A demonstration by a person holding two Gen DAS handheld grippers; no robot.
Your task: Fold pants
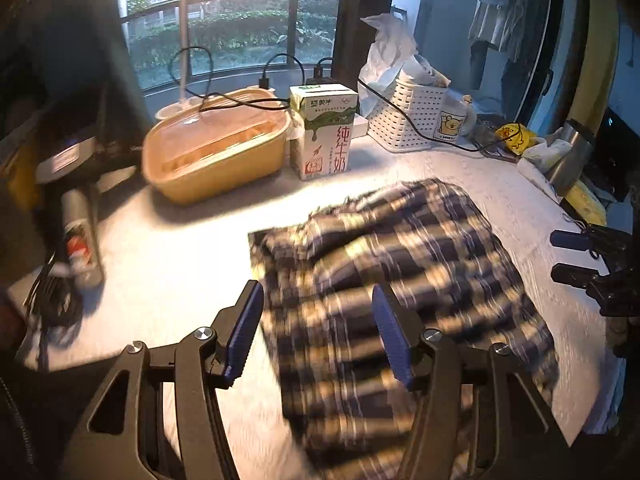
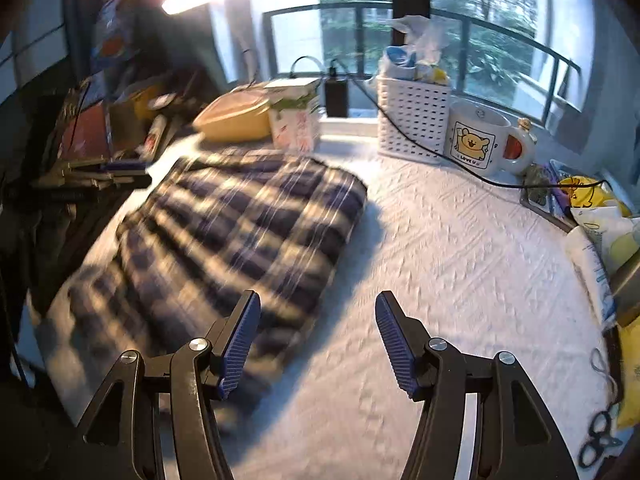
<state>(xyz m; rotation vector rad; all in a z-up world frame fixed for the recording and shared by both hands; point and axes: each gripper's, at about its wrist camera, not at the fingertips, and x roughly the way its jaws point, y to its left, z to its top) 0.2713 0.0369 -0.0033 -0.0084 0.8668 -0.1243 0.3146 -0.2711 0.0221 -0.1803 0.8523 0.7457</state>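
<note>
Blue-padded jaws of the left gripper [image 1: 318,308] stand apart above the near edge of the plaid pants [image 1: 400,272], gripping nothing. Jaws of the right gripper [image 2: 318,316] also stand apart and empty, just beside the bundle's right edge. Pants lie folded into a compact, layered rectangle on the white quilted cover [image 2: 460,248], in front of the milk carton [image 1: 324,132] and yellow lidded container [image 1: 216,144]. Judged from this, folding appears largely complete; at most a final fold or smoothing remains.
</note>
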